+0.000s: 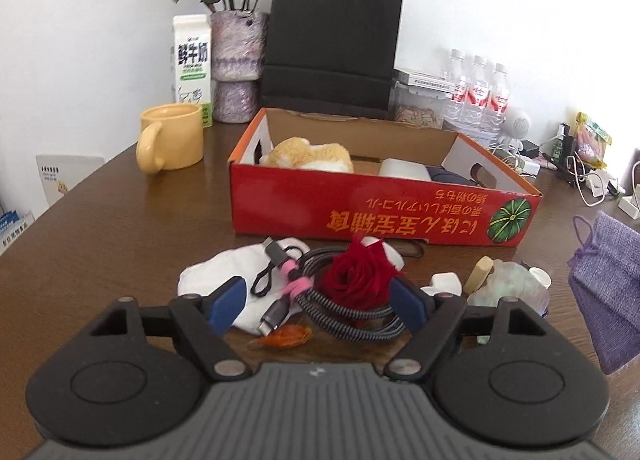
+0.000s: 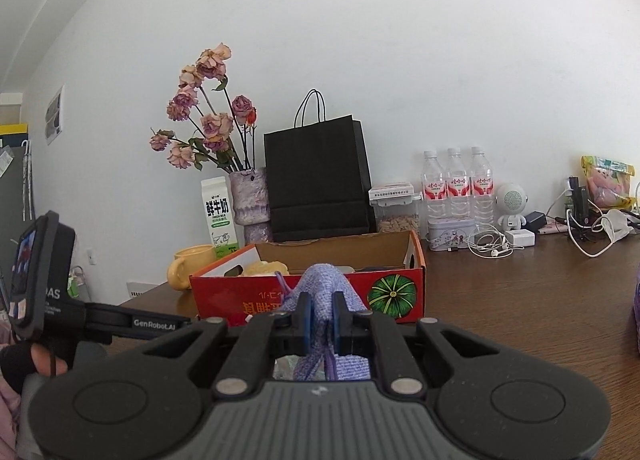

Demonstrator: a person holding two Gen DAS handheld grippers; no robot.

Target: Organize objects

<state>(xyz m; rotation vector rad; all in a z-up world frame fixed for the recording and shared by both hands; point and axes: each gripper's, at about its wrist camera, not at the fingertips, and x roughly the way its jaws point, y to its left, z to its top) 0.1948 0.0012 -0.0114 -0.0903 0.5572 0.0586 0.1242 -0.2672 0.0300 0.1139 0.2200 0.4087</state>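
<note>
A red cardboard box (image 1: 384, 216) lies open on the brown table, with a yellow-and-white plush (image 1: 308, 154) and a white item (image 1: 404, 169) inside. In front of it sit a red rose (image 1: 358, 278), a coiled braided cable (image 1: 352, 320), a white cloth (image 1: 216, 272) and an orange scrap (image 1: 286, 337). My left gripper (image 1: 318, 288) is open around the rose and cable, its pads beside them and not clearly pressing. My right gripper (image 2: 320, 316) is shut on a purple woven pouch (image 2: 326, 284), held up before the box (image 2: 224, 292); the same pouch (image 1: 608, 292) shows at the right edge of the left wrist view.
Behind the box stand a yellow mug (image 1: 170, 142), a milk carton (image 1: 192, 68), a vase of dried flowers (image 1: 236, 68), a black paper bag (image 1: 332, 40) and three water bottles (image 1: 478, 96). Chargers and cords (image 1: 580, 176) crowd the right. A beige piece (image 1: 478, 280) and a translucent lump (image 1: 508, 284) lie nearby.
</note>
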